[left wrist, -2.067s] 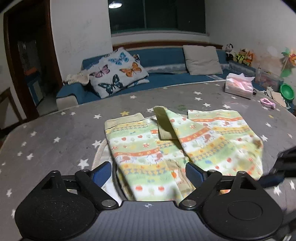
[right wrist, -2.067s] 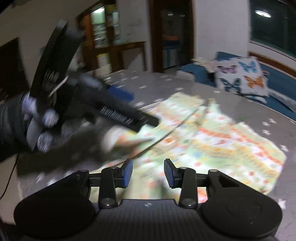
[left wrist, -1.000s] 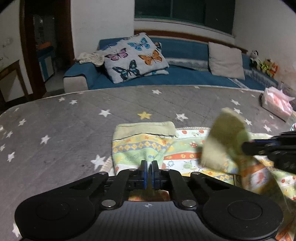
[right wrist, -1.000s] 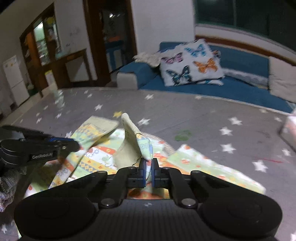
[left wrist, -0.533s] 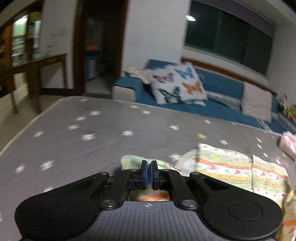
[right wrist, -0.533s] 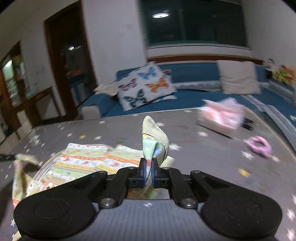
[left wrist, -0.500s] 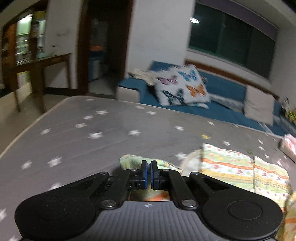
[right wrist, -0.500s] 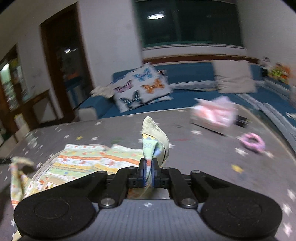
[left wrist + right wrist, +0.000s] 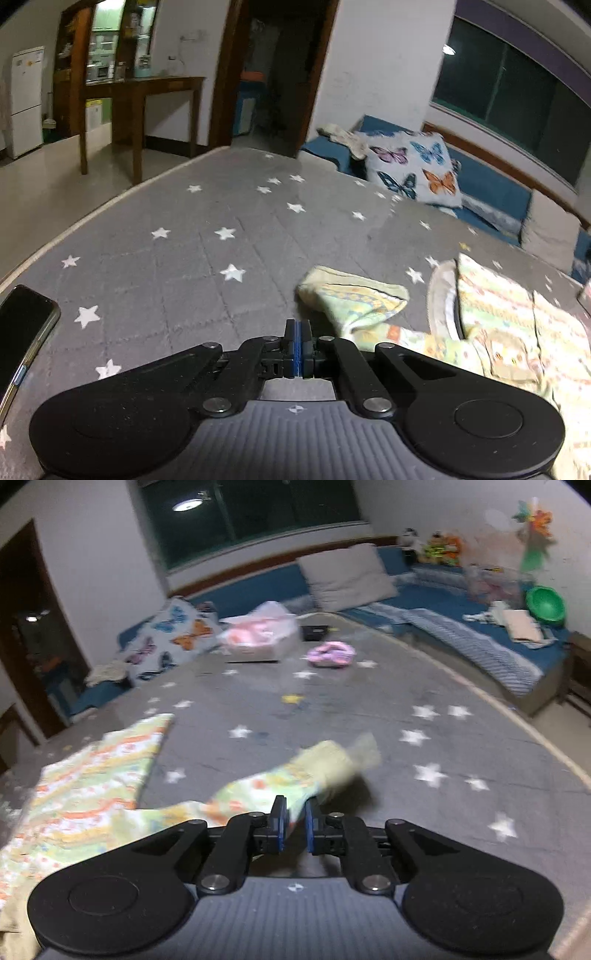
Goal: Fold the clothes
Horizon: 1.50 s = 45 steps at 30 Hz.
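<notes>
Left wrist view, nearest first: the left gripper (image 9: 297, 345) has its blue pads pressed together with no cloth visible between them, so it seems to hold nothing. Just beyond lies one yellow-green cuffed sleeve (image 9: 351, 297) of the pastel striped cotton garment (image 9: 509, 328), spread flat to the right on the grey star-printed mat (image 9: 207, 258). A black smartphone (image 9: 22, 328) lies near the mat's left edge, well apart from the cloth, with open mat ahead up to the butterfly-print cushion (image 9: 413, 168).

Right wrist view shows the right gripper (image 9: 293, 821) with a narrow gap between its jaws; the other sleeve (image 9: 295, 784) runs into that gap, though blur hides whether it is gripped. Likely both sleeves are drawn outward to flatten the garment before folding. Beyond is open mat, then a pink fabric ring (image 9: 331, 654) and a clear plastic tissue pack (image 9: 260, 637).
</notes>
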Motion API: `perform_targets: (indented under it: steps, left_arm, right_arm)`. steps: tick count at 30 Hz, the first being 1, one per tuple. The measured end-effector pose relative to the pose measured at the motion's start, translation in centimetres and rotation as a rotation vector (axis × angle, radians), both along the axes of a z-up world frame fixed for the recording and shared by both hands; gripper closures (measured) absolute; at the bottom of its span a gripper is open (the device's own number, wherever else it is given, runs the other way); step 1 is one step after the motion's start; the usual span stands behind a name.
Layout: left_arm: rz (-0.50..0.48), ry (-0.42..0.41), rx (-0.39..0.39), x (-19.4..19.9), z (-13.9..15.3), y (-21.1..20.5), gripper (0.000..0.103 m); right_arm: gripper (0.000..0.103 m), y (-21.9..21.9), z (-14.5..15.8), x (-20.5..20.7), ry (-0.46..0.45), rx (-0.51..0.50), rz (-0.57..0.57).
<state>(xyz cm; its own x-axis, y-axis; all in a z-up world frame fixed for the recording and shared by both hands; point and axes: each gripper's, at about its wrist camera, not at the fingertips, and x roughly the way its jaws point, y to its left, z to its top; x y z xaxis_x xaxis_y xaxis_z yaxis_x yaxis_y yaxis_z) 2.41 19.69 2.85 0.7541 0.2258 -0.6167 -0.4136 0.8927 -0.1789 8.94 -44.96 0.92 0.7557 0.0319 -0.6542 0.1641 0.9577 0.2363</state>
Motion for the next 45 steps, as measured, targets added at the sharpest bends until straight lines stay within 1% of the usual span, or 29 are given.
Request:
perform_targets:
  steps: [3,5,6,7,8,9,10,11,12,13,15,19,20,23,27,29,30,31,34,37,41,42,44,45]
  left_arm:
    - [-0.058,-0.009,0.020,0.3,0.6,-1.1,0.100]
    - [-0.096,-0.009,0.040,0.8,0.8,-2.1,0.095]
    - [-0.117,-0.006,0.056,1.1,0.8,-2.7,0.088]
    - [-0.139,-0.003,0.073,1.4,0.8,-3.3,0.076]
    - [-0.150,0.003,0.093,1.6,0.6,-3.9,0.070]
    - [-0.161,0.010,0.119,1.9,0.4,-4.5,0.063]
    - [-0.176,0.015,0.148,2.2,0.2,-5.1,0.058]
    - [-0.189,0.021,0.170,2.6,-0.1,-5.4,0.056]
    - [-0.201,0.030,0.185,2.9,-0.4,-5.7,0.051]
    - [-0.214,0.039,0.200,3.3,-0.7,-6.1,0.049]
    - [-0.233,0.058,0.224,3.9,-1.2,-6.5,0.048]
    - [-0.258,0.076,0.283,5.0,-1.9,-7.1,0.044]
    - [-0.259,0.079,0.302,5.3,-2.1,-7.2,0.043]
    - [-0.249,0.085,0.345,6.2,-2.5,-7.2,0.042]
    - [-0.210,0.109,0.347,7.6,-3.1,-6.0,0.042]
    - [-0.189,0.113,0.350,7.9,-3.3,-5.2,0.046]
    - [-0.176,0.116,0.347,8.0,-3.3,-4.8,0.059]
    - [-0.157,0.122,0.329,8.1,-3.3,-4.1,0.077]
    - [-0.053,0.112,0.242,7.3,-2.9,-1.5,0.091]
    - [0.030,0.094,0.132,6.1,-2.9,1.2,0.092]
    - [0.060,0.091,0.095,4.7,-3.6,2.6,0.092]
    - [0.074,0.092,0.095,4.4,-3.6,2.9,0.088]
    - [0.105,0.094,0.097,4.0,-3.6,3.5,0.085]
    - [0.121,0.094,0.099,3.8,-3.6,3.8,0.077]
  right_arm:
    - [0.090,-1.0,-0.1,-1.0,0.014,-0.007,-0.039]
    - [0.089,-0.9,0.1,-1.5,0.013,-0.039,-0.043]
    - [0.086,-0.7,0.2,-1.5,0.007,-0.050,-0.041]
    - [0.082,-0.5,0.3,-1.5,0.001,-0.061,-0.040]
    - [0.074,-0.3,0.5,-1.5,-0.005,-0.074,-0.034]
    - [0.071,0.1,0.8,-1.3,-0.010,-0.093,-0.020]
    - [0.070,0.5,1.0,-1.2,-0.016,-0.111,-0.007]
    - [0.068,1.0,1.3,-1.1,-0.022,-0.130,0.007]
    - [0.065,1.4,1.6,-1.0,-0.028,-0.148,0.021]
    - [0.063,1.7,1.9,-0.8,-0.031,-0.165,0.038]
    - [0.062,2.2,2.4,-0.6,-0.023,-0.189,0.066]
    - [0.061,2.1,3.9,-0.7,-0.041,-0.214,0.074]
    - [0.058,1.9,4.4,-0.7,-0.051,-0.221,0.069]
    - [0.057,1.6,5.3,-0.6,-0.065,-0.246,0.059]
    - [0.052,1.8,5.5,-0.2,-0.056,-0.279,0.081]
    - [0.049,2.2,5.3,0.0,-0.039,-0.310,0.106]
    - [0.049,2.4,5.2,0.2,-0.028,-0.323,0.119]
    - [0.049,2.5,5.0,0.3,-0.017,-0.330,0.128]
    - [0.048,2.9,4.0,0.7,0.019,-0.320,0.158]
    - [0.048,3.8,2.4,1.3,0.054,-0.294,0.192]
    - [0.048,5.1,0.5,2.0,0.074,-0.258,0.225]
    - [0.048,5.4,0.1,2.3,0.078,-0.248,0.231]
    - [0.048,6.0,-0.9,2.6,0.091,-0.232,0.238]
    - [0.048,6.2,-1.3,2.8,0.097,-0.224,0.241]
